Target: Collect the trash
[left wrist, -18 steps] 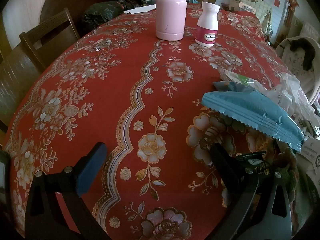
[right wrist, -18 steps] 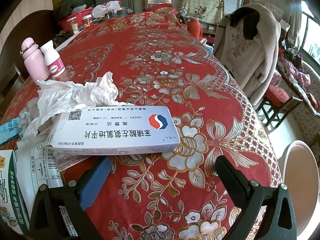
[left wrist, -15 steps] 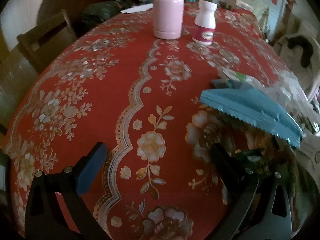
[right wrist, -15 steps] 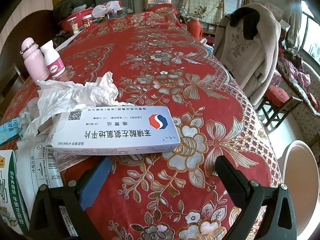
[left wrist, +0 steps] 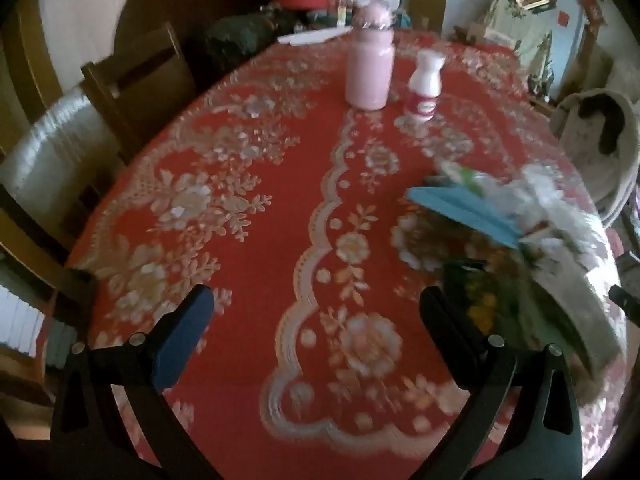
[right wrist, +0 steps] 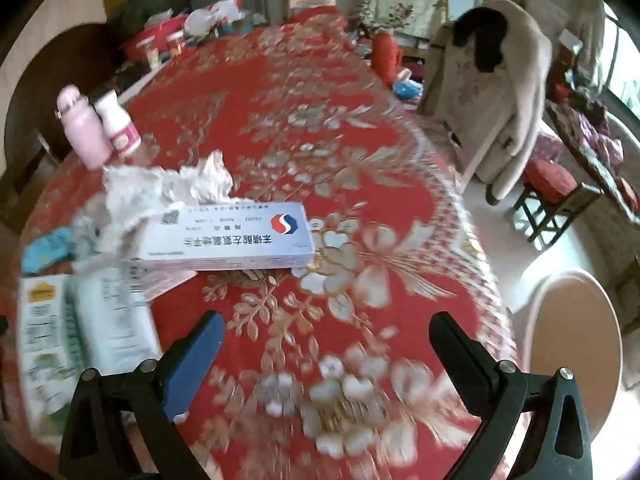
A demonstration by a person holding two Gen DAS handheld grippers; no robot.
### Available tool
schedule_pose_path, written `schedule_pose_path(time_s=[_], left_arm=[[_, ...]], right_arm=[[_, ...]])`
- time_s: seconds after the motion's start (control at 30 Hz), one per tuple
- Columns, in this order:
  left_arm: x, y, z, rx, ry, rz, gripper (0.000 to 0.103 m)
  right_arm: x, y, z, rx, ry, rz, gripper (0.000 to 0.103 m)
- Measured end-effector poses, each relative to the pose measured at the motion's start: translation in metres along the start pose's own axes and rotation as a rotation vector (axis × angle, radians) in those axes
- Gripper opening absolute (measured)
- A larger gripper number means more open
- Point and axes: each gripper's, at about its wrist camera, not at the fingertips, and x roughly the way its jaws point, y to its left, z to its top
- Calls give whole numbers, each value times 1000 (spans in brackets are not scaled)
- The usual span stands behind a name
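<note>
Both hand-held grippers hover above the red floral counter [right wrist: 360, 128], jaws spread wide, holding nothing. The left hand-held gripper [left wrist: 316, 312] faces bare cloth, the blue wrapper [left wrist: 460, 208] ahead to its right. The right hand-held gripper [right wrist: 324, 332] points past the box [right wrist: 236, 236], which lies flat near the counter's near edge, long axis crosswise, tissue [right wrist: 160, 192] touching its far side.

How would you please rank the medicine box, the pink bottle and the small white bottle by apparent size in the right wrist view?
1. medicine box, clearly largest, though also nearest the camera.
2. pink bottle.
3. small white bottle, slightly shorter than the pink one beside it.
</note>
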Motion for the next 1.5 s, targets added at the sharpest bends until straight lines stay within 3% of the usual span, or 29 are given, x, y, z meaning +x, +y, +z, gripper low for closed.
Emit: schedule_pose_path(time_s=[0.3, 0.53, 0.97, 1.5], left_arm=[[-81, -47, -23, 19, -89, -85, 102], [-119, -80, -33, 36, -143, -139, 102], [-151, -106, -41, 79, -206, -159, 102], [-156, -110, -40, 81, -218, -158, 102]], right_arm=[[-106, 9, -16, -73, -177, 48, 102], [-150, 14, -30, -98, -265, 76, 102], [-178, 10, -42, -101, -322, 82, 102], [-183, 13, -40, -107, -338, 77, 102]])
